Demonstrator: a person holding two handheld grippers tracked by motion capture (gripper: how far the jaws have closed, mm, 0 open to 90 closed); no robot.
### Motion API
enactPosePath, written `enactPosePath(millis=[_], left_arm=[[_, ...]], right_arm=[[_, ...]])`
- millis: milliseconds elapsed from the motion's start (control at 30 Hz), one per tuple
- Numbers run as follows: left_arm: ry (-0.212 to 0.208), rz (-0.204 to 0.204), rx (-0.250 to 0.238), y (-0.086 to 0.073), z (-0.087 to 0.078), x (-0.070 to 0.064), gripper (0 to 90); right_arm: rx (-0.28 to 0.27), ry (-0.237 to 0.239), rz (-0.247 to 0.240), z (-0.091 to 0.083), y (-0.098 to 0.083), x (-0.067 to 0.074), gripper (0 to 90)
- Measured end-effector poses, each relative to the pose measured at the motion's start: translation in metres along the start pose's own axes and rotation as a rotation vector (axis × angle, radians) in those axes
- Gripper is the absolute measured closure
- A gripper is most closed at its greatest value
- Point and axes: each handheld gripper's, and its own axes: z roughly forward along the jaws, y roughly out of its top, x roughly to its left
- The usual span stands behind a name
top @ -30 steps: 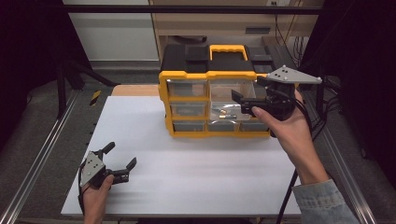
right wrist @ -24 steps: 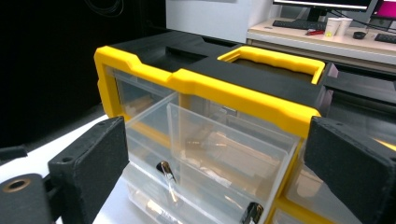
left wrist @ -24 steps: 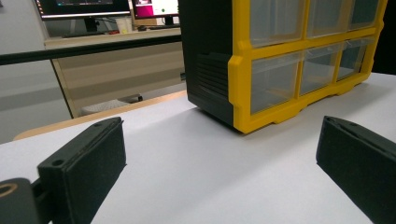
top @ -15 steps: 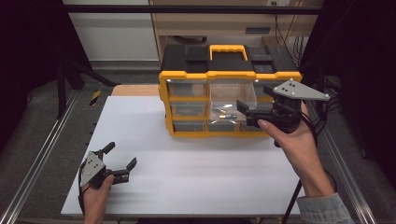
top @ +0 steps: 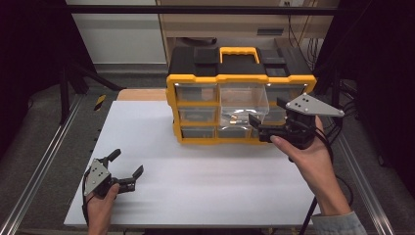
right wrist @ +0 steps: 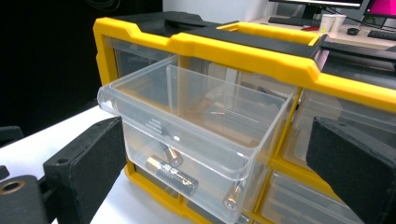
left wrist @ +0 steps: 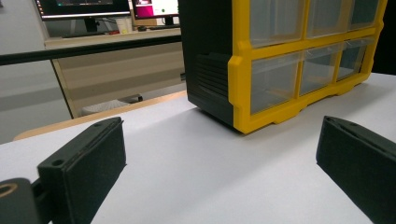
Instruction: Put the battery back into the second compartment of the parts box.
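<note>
A yellow and black drawer organizer (top: 240, 78) stands at the back of the white table (top: 205, 181). Its top middle clear drawer (top: 243, 104) is pulled out, with a few batteries (right wrist: 172, 175) seen through its clear front wall (right wrist: 187, 140). My right gripper (top: 266, 121) hovers open just in front of that drawer and holds nothing. In the right gripper view its jaws stand wide on either side of the drawer without touching it. My left gripper (top: 126, 163) rests open near the table's front left, far from the organizer (left wrist: 289, 65).
The other clear drawers (top: 196, 93) of the organizer are closed. Metal rails (top: 44, 166) run along both table sides. A desk with monitors (left wrist: 84, 7) lies beyond the table. White tabletop stretches between the two grippers.
My right gripper has drawn back from the organizer's upper right toward the person and lower, ending in front of the pulled-out drawer. The left gripper has stayed in place.
</note>
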Motion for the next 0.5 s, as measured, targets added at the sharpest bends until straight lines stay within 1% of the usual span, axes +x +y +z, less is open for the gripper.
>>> enactPosePath(millis=[200, 233, 367, 500], left_arm=[[0.000, 0.001, 0.001, 0.000, 0.000, 0.000, 1.1], [0.000, 0.001, 0.001, 0.000, 0.000, 0.000, 1.0], [0.000, 0.002, 0.002, 0.000, 0.000, 0.000, 1.1], [-0.001, 0.001, 0.002, 0.000, 0.000, 0.000, 1.1]], right_arm=[[0.012, -0.002, -0.006, 0.000, -0.006, 0.000, 4.9], [0.013, -0.006, 0.001, 0.000, -0.007, 0.000, 4.6], [0.021, -0.010, 0.006, 0.001, -0.013, -0.002, 4.4], [0.028, -0.005, 0.001, 0.001, -0.019, -0.003, 3.9]])
